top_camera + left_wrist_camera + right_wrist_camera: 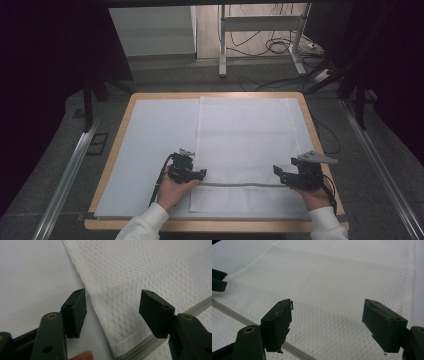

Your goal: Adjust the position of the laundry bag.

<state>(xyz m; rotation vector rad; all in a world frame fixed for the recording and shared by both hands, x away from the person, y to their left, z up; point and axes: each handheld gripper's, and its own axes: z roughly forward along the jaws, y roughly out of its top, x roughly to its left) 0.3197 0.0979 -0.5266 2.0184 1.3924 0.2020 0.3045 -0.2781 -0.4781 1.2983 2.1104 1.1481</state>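
A white mesh cloth point(245, 140) with a grey stripe point(240, 184) near its front end lies flat on the right half of the table. My left gripper point(202, 173) sits at the cloth's left edge, just beyond the stripe. In the left gripper view its jaws stand open astride that edge of the cloth point(140, 272), with the stripe point(140, 347) low between them; the left gripper point(112, 307) holds nothing. My right gripper point(277, 172) is at the cloth's right side near the stripe. In the right gripper view the right gripper point(327, 320) stands open over the mesh point(342, 272).
A white sheet point(150, 145) covers the wood-rimmed table point(114, 150). Metal rails point(70, 170) run along both sides on the floor. Beyond the far edge are a desk frame point(222, 45) and loose cables point(280, 47).
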